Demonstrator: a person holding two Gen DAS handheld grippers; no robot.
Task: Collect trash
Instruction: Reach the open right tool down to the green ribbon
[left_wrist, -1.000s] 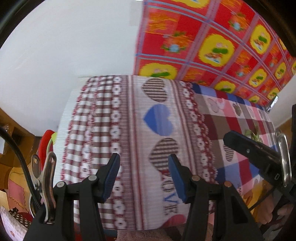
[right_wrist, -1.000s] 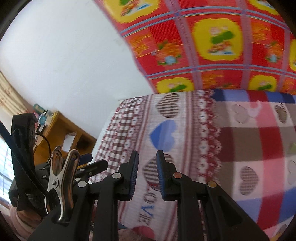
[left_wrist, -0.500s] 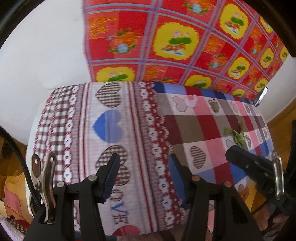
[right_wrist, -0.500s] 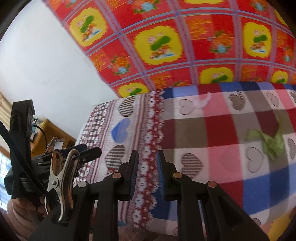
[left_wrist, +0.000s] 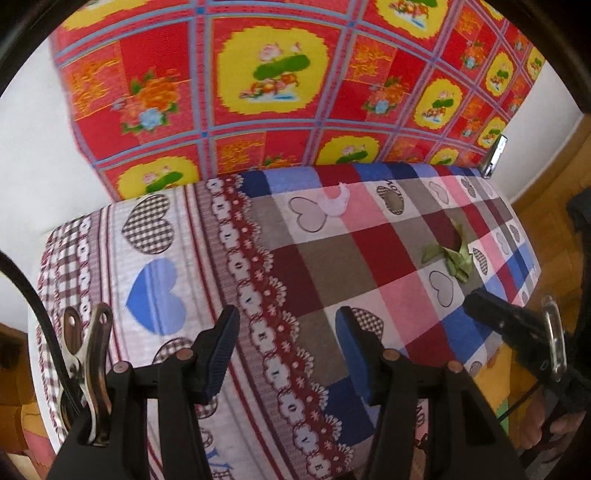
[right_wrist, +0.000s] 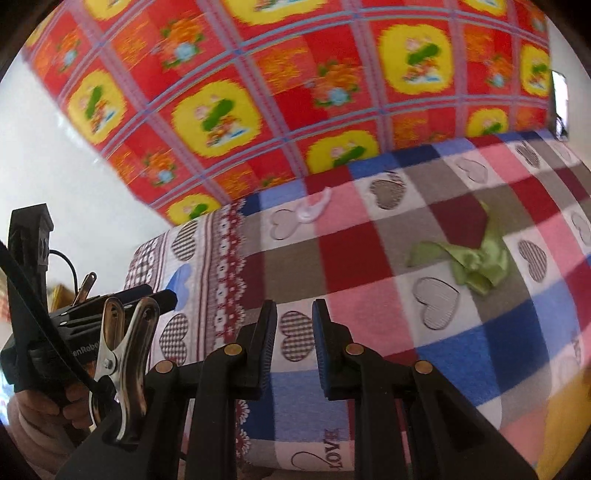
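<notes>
My left gripper (left_wrist: 286, 354) gapes wide, my right gripper (right_wrist: 294, 345) narrowly, both empty above the blanket (left_wrist: 332, 266); a green ribbon (right_wrist: 469, 262) lies ahead.

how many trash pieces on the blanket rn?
2. A green ribbon lies on the checked part of the blanket, toward the right. A small white scrap lies near the far edge, by the red cloth. More could be out of frame.

Two wrist fisheyes, tilted down over checked blanket (left_wrist: 332, 258); shared: green ribbon (left_wrist: 452, 258) at 2 o'clock, red cloth (right_wrist: 295, 92) at 12.
</notes>
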